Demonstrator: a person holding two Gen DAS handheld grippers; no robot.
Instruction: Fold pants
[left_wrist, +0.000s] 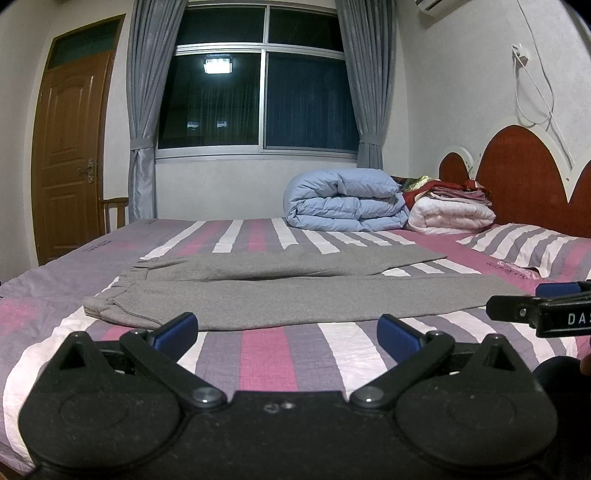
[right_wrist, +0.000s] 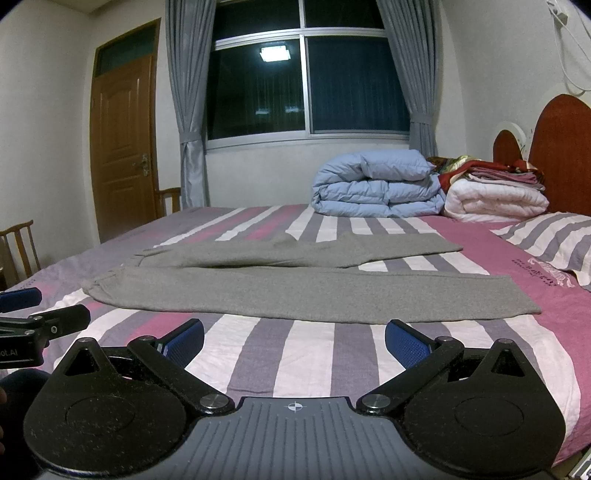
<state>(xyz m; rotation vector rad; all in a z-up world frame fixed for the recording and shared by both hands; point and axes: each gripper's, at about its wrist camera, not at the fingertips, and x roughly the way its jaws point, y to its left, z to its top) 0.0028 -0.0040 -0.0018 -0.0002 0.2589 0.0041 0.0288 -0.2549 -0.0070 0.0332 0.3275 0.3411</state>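
Grey pants (left_wrist: 280, 291) (right_wrist: 295, 291) lie spread flat across the striped bed, waistband at the left and both legs running to the right, slightly apart. My left gripper (left_wrist: 288, 332) hovers open just short of the near leg's front edge, with nothing between its blue pads (left_wrist: 177, 330). My right gripper (right_wrist: 295, 339) is open too, low over the sheet in front of the near leg, and holds nothing. Each gripper shows at the edge of the other's view: the right gripper (left_wrist: 517, 308) at the right of the left wrist view, the left gripper (right_wrist: 48, 314) at the left of the right wrist view.
The bed (left_wrist: 266, 354) carries a folded blue duvet (left_wrist: 345, 201), a white quilt with stacked cloths (left_wrist: 452, 216) and a striped pillow (left_wrist: 535, 247) near the red headboard (left_wrist: 524, 173). A wooden door (left_wrist: 70, 155), a curtained window (left_wrist: 255, 96) and wooden chairs (right_wrist: 18, 247) stand beyond the bed.
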